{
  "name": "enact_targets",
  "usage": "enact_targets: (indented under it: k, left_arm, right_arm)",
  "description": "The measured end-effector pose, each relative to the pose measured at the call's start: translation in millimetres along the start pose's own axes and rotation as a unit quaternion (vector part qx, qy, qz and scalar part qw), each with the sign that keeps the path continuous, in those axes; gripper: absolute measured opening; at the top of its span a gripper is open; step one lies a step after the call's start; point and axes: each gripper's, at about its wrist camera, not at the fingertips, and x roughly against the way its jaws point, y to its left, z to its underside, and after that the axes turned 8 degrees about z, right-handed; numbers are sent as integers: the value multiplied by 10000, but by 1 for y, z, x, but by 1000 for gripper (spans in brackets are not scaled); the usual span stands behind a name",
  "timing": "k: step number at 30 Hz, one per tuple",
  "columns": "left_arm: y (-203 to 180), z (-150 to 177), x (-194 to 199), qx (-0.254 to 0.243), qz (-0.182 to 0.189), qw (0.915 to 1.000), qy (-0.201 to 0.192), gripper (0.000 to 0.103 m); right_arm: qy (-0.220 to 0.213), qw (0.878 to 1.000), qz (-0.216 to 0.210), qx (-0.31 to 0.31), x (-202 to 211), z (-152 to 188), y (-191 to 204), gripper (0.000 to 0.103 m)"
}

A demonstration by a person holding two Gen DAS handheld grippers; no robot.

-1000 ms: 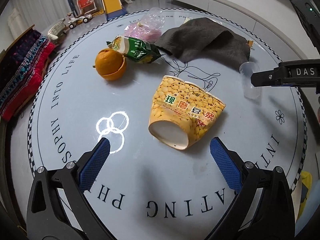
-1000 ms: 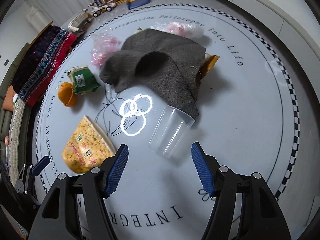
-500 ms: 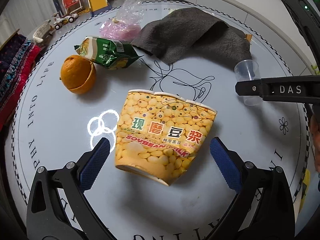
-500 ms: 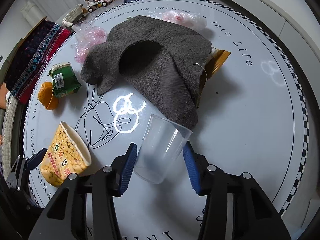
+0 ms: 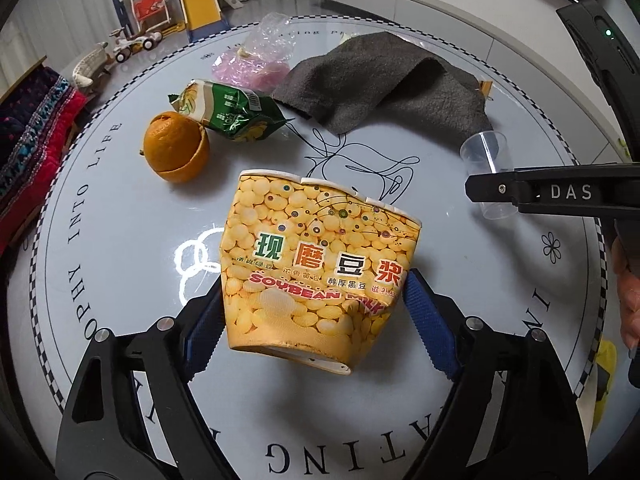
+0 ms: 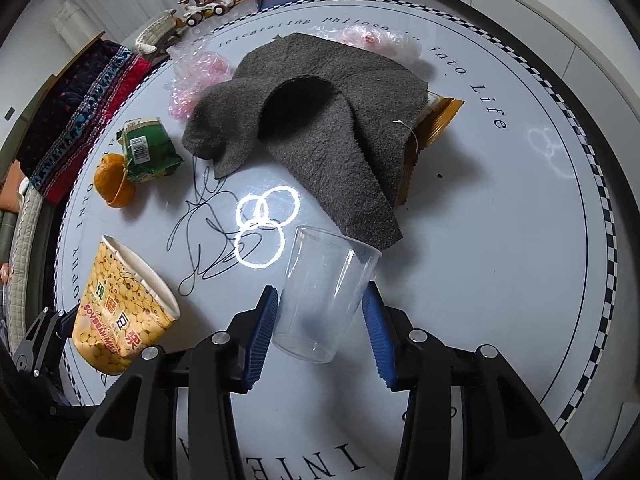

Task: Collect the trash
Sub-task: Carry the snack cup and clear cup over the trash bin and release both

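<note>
Left gripper (image 5: 314, 312) is clamped on the yellow soybean-milk paper cup (image 5: 320, 264), blue pads pressed on both sides near its base. The cup lies on its side on the round white table (image 5: 120, 220), long axis running away from the gripper: base toward the camera, crumpled open rim pointing out to the table's middle (print reads upright from here).

Right gripper (image 6: 320, 328) has its pads against the clear plastic cup (image 6: 324, 296), one each side of the lower half; looks closed on it, though the cup is see-through so the exact contact is hard to judge. That cup also lies down, base at the gripper, open mouth pointing away toward the grey cloth (image 6: 320, 120), its rim just touching or nearly touching the cloth's near corner.

Beyond the paper cup: an orange peel (image 5: 176, 148) with a green snack bag (image 5: 232, 112) touching it, then a pink plastic bag (image 5: 256, 60) at the far edge. The cloth is bunched with a fold standing up, covering most of a gold wrapper (image 6: 436, 120). Another clear-pink bag (image 6: 380, 40) sits behind the cloth. Toys (image 5: 168, 4) on the floor past the table, a patterned blanket (image 5: 36, 112) off to the left.
</note>
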Motion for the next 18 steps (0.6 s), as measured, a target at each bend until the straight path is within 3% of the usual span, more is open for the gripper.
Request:
enact_targets:
  k: [8,18]
  left_arm:
    - [6,17,38,156,-140,9994,-258,81]
    - [32,46,81,556,-288,9963,-590,81]
  right_arm:
    - [-140,9996,-138,192,26,14,11,46]
    - [-344,9971,-249,637,58,42,60,46]
